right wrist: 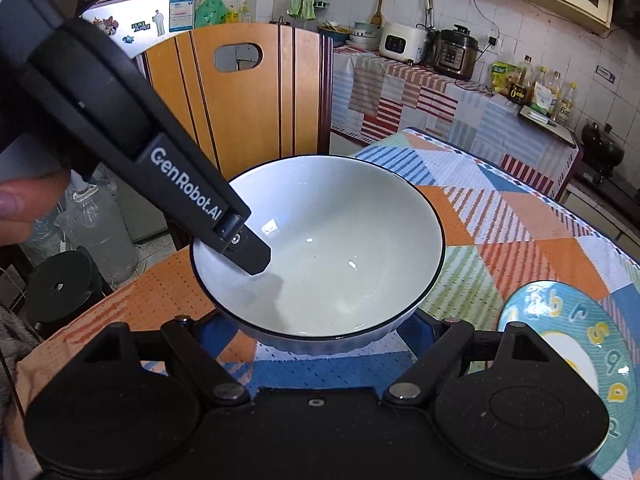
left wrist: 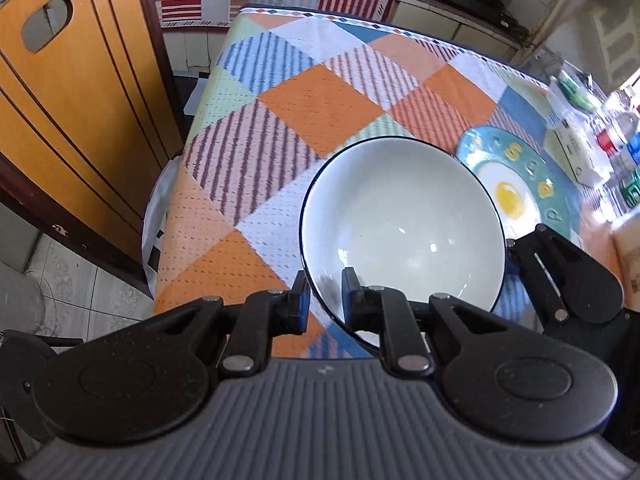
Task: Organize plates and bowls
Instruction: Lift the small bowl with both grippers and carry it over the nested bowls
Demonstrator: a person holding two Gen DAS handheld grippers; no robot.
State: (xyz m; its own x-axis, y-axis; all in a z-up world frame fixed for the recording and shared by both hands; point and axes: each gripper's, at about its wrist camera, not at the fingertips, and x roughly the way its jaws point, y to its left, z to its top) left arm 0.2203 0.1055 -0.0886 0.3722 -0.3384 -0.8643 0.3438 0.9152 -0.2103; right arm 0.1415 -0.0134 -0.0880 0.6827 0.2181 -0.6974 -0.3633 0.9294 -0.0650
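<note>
A white bowl with a thin dark rim sits on the patchwork tablecloth. My left gripper is shut on the bowl's near rim, one finger inside and one outside. In the right wrist view the bowl fills the centre and the left gripper's finger reaches into it from the upper left. My right gripper is open, its jaws spread wide beside the bowl's base, fingertips hidden under the bowl. A blue plate with a fried-egg print lies right of the bowl; it also shows in the right wrist view.
A wooden chair back stands at the table's far left edge. Boxes and bottles crowd the table's right side. A kitchen counter with cookers and bottles runs behind the table.
</note>
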